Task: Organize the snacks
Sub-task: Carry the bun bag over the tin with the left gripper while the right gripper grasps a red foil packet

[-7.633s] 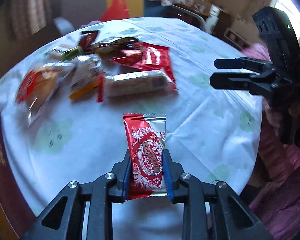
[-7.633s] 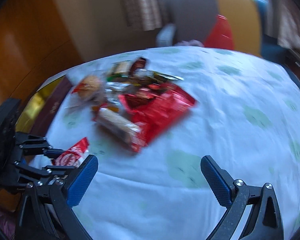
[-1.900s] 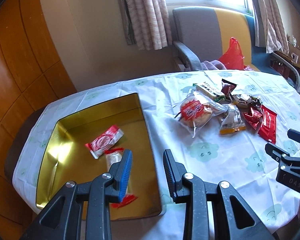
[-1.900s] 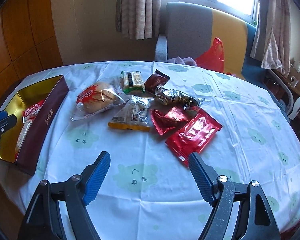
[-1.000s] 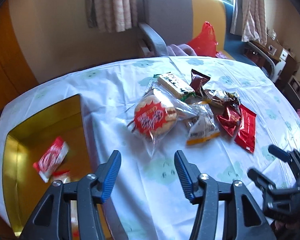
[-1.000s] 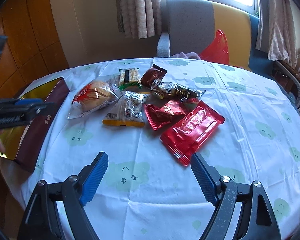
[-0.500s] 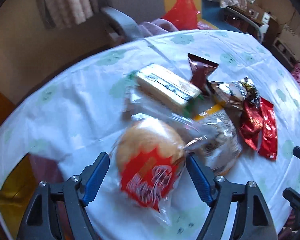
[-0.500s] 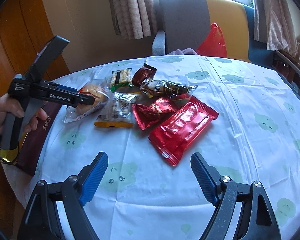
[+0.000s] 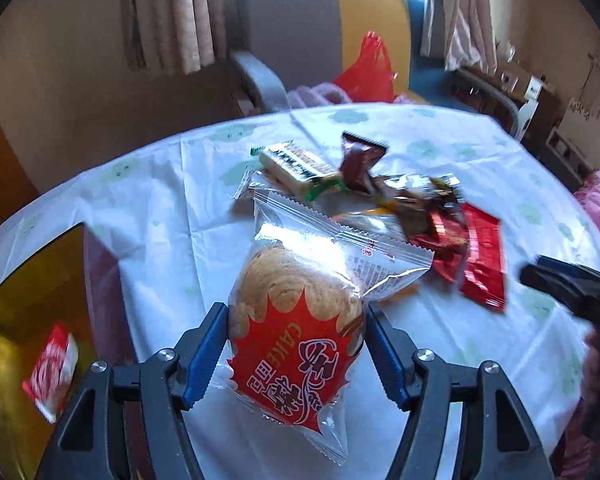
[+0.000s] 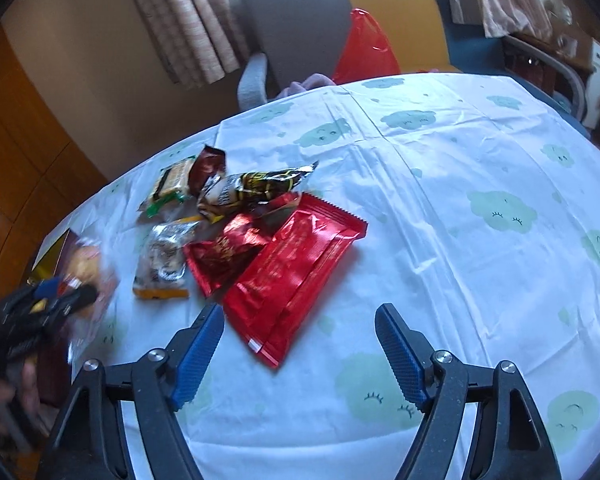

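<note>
Now the left gripper point(image 9: 296, 344) has the cake pack point(image 9: 300, 320) between its blue pads, which have just been closing and press on both sides of the round cake; the clear wrapper with its red label juts up and toward the camera. Whether the pack is lifted off the tabletop point(image 9: 160, 208) cannot be told. At the left edge sits the gold box point(image 9: 20, 312), a small red-and-white packet point(image 9: 50, 372) lying inside it.

Beyond the cake pack, near the tabletop's middle, the other snacks lie bunched and touching: a cracker pack point(image 9: 296, 164) at the far left of the pile, a brown packet point(image 9: 360, 158) beside it, a crinkled foil pack point(image 9: 416, 192), a clear pack with a yellow edge point(image 10: 164, 264), a small red wrapper point(image 10: 224, 252) and a flat red pack point(image 10: 296, 268) on the right.

Nearer the camera on the right, the right gripper point(image 10: 300, 356) hovers over the cloth, jaws wide apart and just narrowing, with nothing between them; the near corner of the flat red pack lies just beyond its left pad. A chair point(image 9: 300, 32) with a red bag point(image 9: 366, 68) stands behind the tabletop.
</note>
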The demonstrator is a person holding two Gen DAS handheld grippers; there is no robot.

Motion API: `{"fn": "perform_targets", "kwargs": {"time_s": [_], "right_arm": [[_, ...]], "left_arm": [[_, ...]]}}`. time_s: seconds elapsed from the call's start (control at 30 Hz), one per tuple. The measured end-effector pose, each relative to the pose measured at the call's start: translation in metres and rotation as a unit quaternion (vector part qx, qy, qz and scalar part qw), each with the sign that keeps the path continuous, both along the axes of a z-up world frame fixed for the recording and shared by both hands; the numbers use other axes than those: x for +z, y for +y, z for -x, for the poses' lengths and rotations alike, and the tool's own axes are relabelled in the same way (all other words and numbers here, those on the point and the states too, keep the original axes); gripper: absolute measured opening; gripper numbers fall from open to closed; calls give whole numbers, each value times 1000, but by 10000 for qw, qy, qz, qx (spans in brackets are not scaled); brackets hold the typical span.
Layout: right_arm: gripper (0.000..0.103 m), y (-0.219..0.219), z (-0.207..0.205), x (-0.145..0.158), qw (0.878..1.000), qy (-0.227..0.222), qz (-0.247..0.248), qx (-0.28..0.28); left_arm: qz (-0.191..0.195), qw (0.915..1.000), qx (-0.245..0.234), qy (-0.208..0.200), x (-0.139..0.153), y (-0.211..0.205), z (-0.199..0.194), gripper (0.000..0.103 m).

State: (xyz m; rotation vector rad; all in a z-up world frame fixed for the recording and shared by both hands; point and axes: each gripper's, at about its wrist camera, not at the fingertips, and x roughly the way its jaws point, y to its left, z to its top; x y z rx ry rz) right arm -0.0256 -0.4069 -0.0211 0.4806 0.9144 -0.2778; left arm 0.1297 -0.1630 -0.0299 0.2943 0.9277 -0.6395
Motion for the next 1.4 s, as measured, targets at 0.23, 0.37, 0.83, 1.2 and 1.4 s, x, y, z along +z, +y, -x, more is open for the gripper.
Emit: {"fn": "perform_targets", "kwargs": {"time_s": [0.23,0.37,0.83,1.2,1.4], "right_arm": [[79,-1,-33,-8,9988,401,266,-104],[81,9,-56,-16,9966,559,610,-30],[45,41,2,-22,9879,852,1109,673],[45,68,6,-23,9843,726,1300,948],[45,82,1,-23,9808,740,1471,1044]], "left_arm": [[395,9985,135,-352,26,29,45,69],[575,9968,385,-404,36,50,50,69],[-293,9544,2774,-1065,51,176,39,69],[-406,9314,3407,-1216,46,219,51,69],[-443,9253,3558,-1233,44,231,54,69]]}}
